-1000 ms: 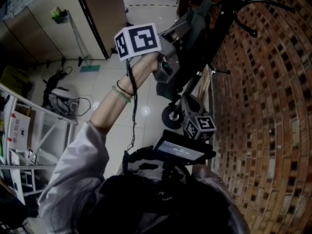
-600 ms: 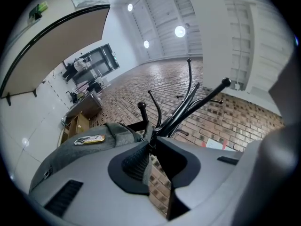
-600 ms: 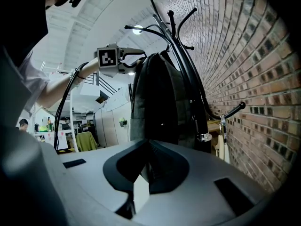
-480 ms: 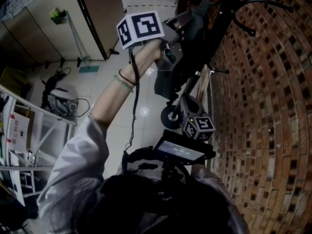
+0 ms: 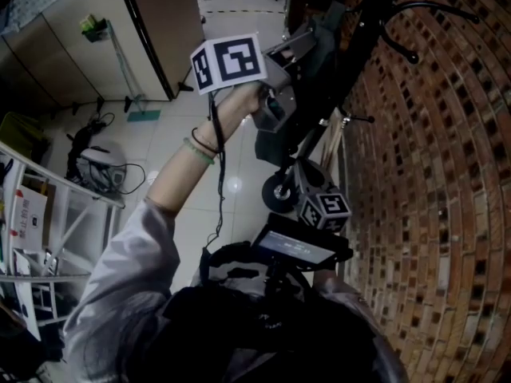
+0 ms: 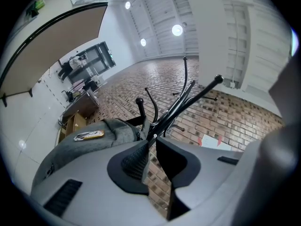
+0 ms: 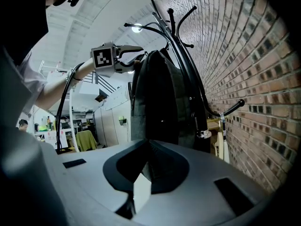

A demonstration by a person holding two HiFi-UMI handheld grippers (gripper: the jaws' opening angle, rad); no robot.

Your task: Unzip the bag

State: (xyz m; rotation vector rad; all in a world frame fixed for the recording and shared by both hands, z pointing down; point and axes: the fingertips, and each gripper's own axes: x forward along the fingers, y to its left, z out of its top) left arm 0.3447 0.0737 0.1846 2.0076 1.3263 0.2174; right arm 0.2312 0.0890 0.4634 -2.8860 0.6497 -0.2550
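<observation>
A grey backpack (image 5: 321,45) hangs on a black coat rack (image 5: 399,10) beside the brick wall. My left gripper (image 5: 277,108) is held high against the bag's upper left side. In the left gripper view its jaws (image 6: 153,138) meet at the tips with nothing visible between them, and the bag (image 6: 89,142) lies just to their left. My right gripper (image 5: 303,166) is lower, under the bag. Its jaws (image 7: 149,144) are shut and empty, pointing up at the bag (image 7: 155,98). That view also catches the left gripper (image 7: 137,59) at the bag's top. No zipper pull can be made out.
The brick wall (image 5: 431,182) runs close on the right. A small wheel (image 5: 279,191) stands on the tiled floor below the bag. A white shelf frame (image 5: 56,214) and cables (image 5: 100,162) are at the left, with a wooden cabinet (image 5: 160,22) behind.
The left gripper went up along the bag half a second ago and has dropped back slightly. The right gripper has hardly moved.
</observation>
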